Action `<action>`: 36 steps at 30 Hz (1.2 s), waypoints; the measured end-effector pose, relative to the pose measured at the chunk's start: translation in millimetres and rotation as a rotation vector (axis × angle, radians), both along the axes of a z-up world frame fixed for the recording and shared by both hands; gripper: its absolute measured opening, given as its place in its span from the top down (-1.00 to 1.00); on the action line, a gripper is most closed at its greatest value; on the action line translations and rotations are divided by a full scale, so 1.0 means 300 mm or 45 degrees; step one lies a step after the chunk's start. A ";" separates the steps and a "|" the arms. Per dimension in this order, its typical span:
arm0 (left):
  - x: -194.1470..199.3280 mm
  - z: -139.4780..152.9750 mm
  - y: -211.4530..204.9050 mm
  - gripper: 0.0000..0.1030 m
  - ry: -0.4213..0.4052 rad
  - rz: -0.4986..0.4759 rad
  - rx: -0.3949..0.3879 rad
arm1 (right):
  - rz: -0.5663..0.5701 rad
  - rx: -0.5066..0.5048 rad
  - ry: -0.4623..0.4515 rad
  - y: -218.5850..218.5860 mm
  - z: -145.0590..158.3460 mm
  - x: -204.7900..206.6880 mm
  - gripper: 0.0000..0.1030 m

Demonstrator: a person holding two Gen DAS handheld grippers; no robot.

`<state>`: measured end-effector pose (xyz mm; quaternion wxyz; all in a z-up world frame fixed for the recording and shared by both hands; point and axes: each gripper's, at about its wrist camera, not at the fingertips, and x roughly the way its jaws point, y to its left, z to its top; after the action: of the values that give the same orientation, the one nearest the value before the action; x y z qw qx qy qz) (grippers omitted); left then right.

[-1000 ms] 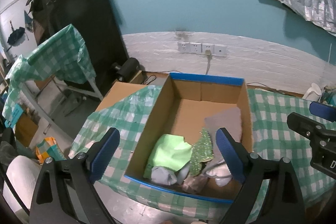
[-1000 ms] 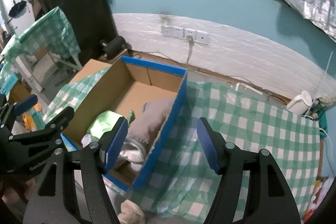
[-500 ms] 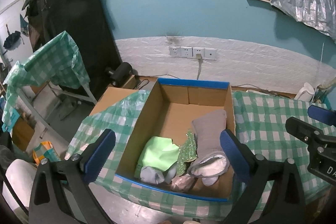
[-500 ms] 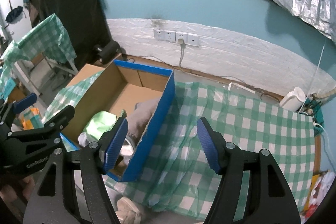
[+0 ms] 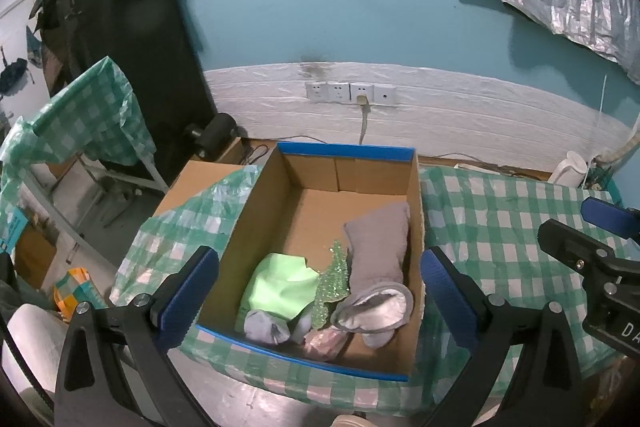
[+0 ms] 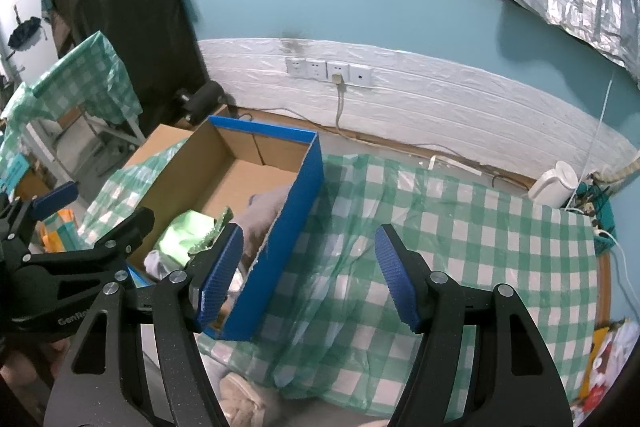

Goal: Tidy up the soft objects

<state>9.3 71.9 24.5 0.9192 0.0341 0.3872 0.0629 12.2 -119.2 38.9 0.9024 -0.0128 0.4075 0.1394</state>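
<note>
while tilted downward, both tongs [image 5: 318, 297] [image 6: 308, 275] gape empty.

Both wrist views look obliquely down from above the surface [image 5: 500, 227]; both share the cardboard box [image 5: 352, 183] and wall.

In the lower centre of the left wrist view, the open cardboard box [image 5: 296, 211] with blue rim holds the soft things at its near end: a light green cloth [image 5: 280, 287], a grey slipper [image 5: 376, 267], a sparkly green piece [image 5: 332, 279].
</note>
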 end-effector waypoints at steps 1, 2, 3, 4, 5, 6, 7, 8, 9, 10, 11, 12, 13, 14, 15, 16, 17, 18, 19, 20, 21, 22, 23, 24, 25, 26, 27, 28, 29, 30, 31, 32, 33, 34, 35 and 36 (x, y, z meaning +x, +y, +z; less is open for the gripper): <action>0.000 0.000 -0.002 -0.97 0.002 -0.004 0.000 | 0.002 0.001 0.000 -0.001 0.000 0.000 -0.32; 0.000 -0.001 -0.005 -0.97 0.005 -0.007 0.000 | 0.002 -0.001 0.000 -0.001 -0.001 0.000 -0.32; 0.001 -0.002 -0.007 -0.97 0.007 -0.010 -0.001 | 0.001 -0.001 0.002 -0.002 -0.001 -0.002 -0.32; 0.001 -0.003 -0.009 -0.97 0.010 -0.013 -0.004 | -0.001 -0.001 0.002 -0.005 0.000 -0.005 -0.32; 0.001 -0.004 -0.011 -0.97 0.012 -0.016 -0.006 | 0.000 0.000 0.002 -0.005 0.000 -0.004 -0.32; 0.001 -0.005 -0.013 -0.97 0.014 -0.018 -0.007 | 0.001 -0.001 0.002 -0.005 -0.001 -0.004 -0.32; 0.001 -0.006 -0.015 -0.97 0.015 -0.018 -0.005 | 0.000 -0.002 0.001 -0.005 -0.001 -0.005 -0.32; 0.001 -0.006 -0.015 -0.97 0.015 -0.019 -0.004 | 0.001 -0.001 0.002 -0.005 -0.001 -0.005 -0.32; 0.001 -0.006 -0.015 -0.97 0.016 -0.019 -0.006 | 0.001 -0.001 0.003 -0.005 -0.001 -0.004 -0.32; 0.002 -0.007 -0.015 -0.97 0.019 -0.018 -0.008 | 0.002 -0.001 0.003 -0.005 -0.001 -0.005 -0.32; 0.001 -0.006 -0.016 -0.97 0.019 -0.016 -0.010 | 0.002 -0.002 0.002 -0.005 -0.001 -0.005 -0.32; 0.001 -0.006 -0.016 -0.97 0.020 -0.015 -0.011 | 0.002 -0.002 0.001 -0.004 -0.001 -0.004 -0.32; 0.001 -0.006 -0.016 -0.97 0.021 -0.016 -0.009 | 0.001 -0.002 0.002 -0.004 -0.001 -0.004 -0.32; 0.001 -0.006 -0.016 -0.97 0.022 -0.016 -0.010 | 0.001 -0.001 0.002 -0.005 -0.001 -0.005 -0.32; 0.001 -0.006 -0.016 -0.97 0.023 -0.016 -0.011 | 0.001 0.000 0.002 -0.004 -0.001 -0.005 -0.32; -0.002 -0.007 -0.015 -0.97 0.024 -0.016 -0.012 | 0.001 -0.002 0.002 -0.003 -0.001 -0.004 -0.32; -0.002 -0.007 -0.015 -0.97 0.024 -0.015 -0.013 | 0.001 -0.002 0.002 -0.004 0.000 -0.005 -0.32; -0.002 -0.009 -0.015 -0.97 0.025 -0.016 -0.015 | 0.000 -0.001 0.003 -0.001 -0.001 -0.004 -0.32; -0.004 -0.009 -0.015 -0.97 0.027 -0.017 -0.017 | 0.001 -0.002 0.004 -0.002 -0.002 -0.006 -0.32; -0.003 -0.013 -0.014 -0.97 0.029 -0.016 -0.018 | -0.001 -0.002 0.003 -0.002 -0.002 -0.007 -0.32; -0.004 -0.014 -0.013 -0.97 0.030 -0.017 -0.021 | 0.000 -0.002 0.003 -0.001 -0.001 -0.007 -0.32; -0.004 -0.015 -0.012 -0.97 0.032 -0.017 -0.025 | 0.000 -0.001 0.003 -0.002 -0.001 -0.007 -0.32; -0.005 -0.015 -0.011 -0.97 0.033 -0.019 -0.028 | 0.000 -0.002 0.004 -0.003 -0.001 -0.007 -0.32; -0.006 -0.014 -0.011 -0.97 0.032 -0.021 -0.028 | 0.001 -0.003 0.003 -0.001 -0.001 -0.006 -0.32; -0.005 -0.014 -0.012 -0.97 0.031 -0.021 -0.027 | 0.001 -0.002 0.003 -0.002 -0.001 -0.007 -0.32; -0.005 -0.014 -0.012 -0.97 0.032 -0.022 -0.026 | 0.001 -0.002 0.003 -0.002 -0.001 -0.006 -0.32; -0.005 -0.014 -0.012 -0.97 0.035 -0.022 -0.029 | 0.000 -0.002 0.003 -0.002 -0.001 -0.006 -0.32; -0.007 -0.015 -0.012 -0.97 0.036 -0.024 -0.030 | 0.001 -0.002 0.004 -0.002 -0.001 -0.006 -0.32; -0.004 -0.014 -0.011 -0.97 0.037 -0.023 -0.030 | 0.001 -0.003 0.004 -0.002 -0.001 -0.006 -0.32; -0.004 -0.013 -0.011 -0.97 0.038 -0.024 -0.029 | 0.001 -0.004 0.004 -0.002 -0.001 -0.006 -0.32; -0.005 -0.013 -0.011 -0.97 0.039 -0.026 -0.030 | 0.001 -0.003 0.003 -0.002 -0.001 -0.007 -0.32; -0.003 -0.012 -0.012 -0.97 0.039 -0.026 -0.031 | 0.000 -0.002 0.004 -0.002 -0.001 -0.006 -0.32; -0.003 -0.012 -0.013 -0.97 0.038 -0.025 -0.030 | 0.000 -0.002 0.004 -0.002 0.000 -0.006 -0.32; -0.005 -0.012 -0.012 -0.97 0.039 -0.025 -0.030 | 0.000 -0.001 0.003 -0.002 0.000 -0.007 -0.32; -0.003 -0.013 -0.013 -0.97 0.038 -0.026 -0.030 | 0.000 -0.002 0.002 -0.003 0.000 -0.007 -0.32; -0.003 -0.013 -0.013 -0.97 0.039 -0.025 -0.030 | 0.001 -0.002 0.004 -0.001 0.000 -0.006 -0.32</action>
<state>8.6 67.9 20.5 0.9142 0.0281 0.4014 0.0487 10.5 -119.7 38.9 0.9018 -0.0136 0.4089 0.1395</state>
